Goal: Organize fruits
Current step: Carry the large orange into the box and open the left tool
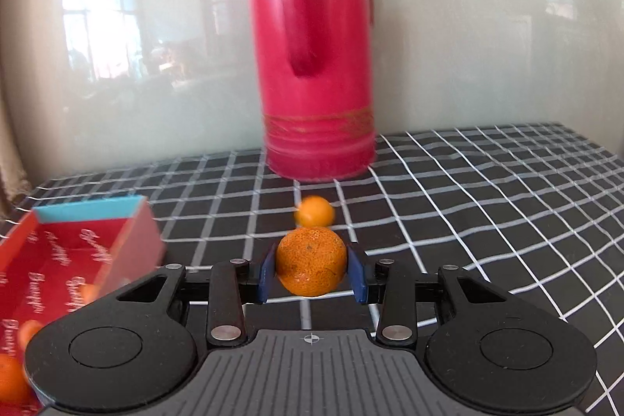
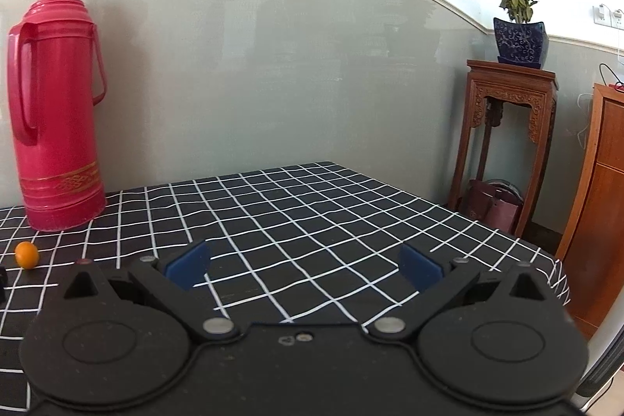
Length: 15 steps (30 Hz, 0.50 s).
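The left tongs are clamped on a mandarin, its rough orange skin pressed between the two blue pads and held above the tabletop, which is covered in a black cloth with a white grid. Just beyond the held fruit a smaller orange fruit lies on the cloth, in front of a tall red thermos flask that stands upright against the grey-green wall and carries a gold patterned band near its base. At the lower left sits an open red box with a light blue end flap; white script is printed repeatedly on its inner walls, but it is too blurred to read, and a few more orange fruits show inside it. The right tongs are spread wide with nothing between them, over a bare stretch of the checked cloth. In the right wrist view the small fruit lies far left near the flask, and a potted plant in a blue patterned pot stands on a carved wooden stand beyond the tabletop's far corner.
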Available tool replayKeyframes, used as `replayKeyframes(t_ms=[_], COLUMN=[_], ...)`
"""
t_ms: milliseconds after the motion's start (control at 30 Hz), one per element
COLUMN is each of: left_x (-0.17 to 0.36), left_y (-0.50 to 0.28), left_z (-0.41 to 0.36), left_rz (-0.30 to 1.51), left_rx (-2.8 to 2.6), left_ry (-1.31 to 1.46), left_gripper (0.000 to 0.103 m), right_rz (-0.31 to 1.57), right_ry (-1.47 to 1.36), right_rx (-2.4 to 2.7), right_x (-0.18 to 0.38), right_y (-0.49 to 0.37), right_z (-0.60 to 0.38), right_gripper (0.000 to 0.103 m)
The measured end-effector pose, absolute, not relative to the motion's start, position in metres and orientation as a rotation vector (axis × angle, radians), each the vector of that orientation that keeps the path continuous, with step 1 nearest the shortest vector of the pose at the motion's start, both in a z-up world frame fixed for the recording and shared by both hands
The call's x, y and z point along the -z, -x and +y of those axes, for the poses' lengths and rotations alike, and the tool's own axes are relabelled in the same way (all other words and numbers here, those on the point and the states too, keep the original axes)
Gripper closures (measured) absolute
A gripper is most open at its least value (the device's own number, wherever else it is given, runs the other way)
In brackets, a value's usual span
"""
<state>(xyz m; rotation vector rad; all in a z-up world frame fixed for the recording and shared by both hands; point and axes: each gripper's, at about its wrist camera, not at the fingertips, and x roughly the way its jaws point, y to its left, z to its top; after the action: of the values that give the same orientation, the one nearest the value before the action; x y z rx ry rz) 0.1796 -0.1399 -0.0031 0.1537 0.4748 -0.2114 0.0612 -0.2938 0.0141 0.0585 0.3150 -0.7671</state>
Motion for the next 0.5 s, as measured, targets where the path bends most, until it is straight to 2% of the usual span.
replayKeyframes(t_ms=[333,500], left_x=[-0.019,-0.013], left_y=[-0.162,-0.177], left_z=[-0.064,-0.018], left_rz=[0.400,0.458], left_rx=[0.019,-0.112], left_ry=[-0.130,-0.100], left_gripper=[0.064,0.064], right_rz=[0.325,0.336], right_ry=[-0.028,-0.024], right_rx=[0.700,0.648], right_x=[-0.013,-0.011], right_y=[-0.072,-0.075], right_z=[-0.271,-0.256], right_gripper=[0.006,0.006])
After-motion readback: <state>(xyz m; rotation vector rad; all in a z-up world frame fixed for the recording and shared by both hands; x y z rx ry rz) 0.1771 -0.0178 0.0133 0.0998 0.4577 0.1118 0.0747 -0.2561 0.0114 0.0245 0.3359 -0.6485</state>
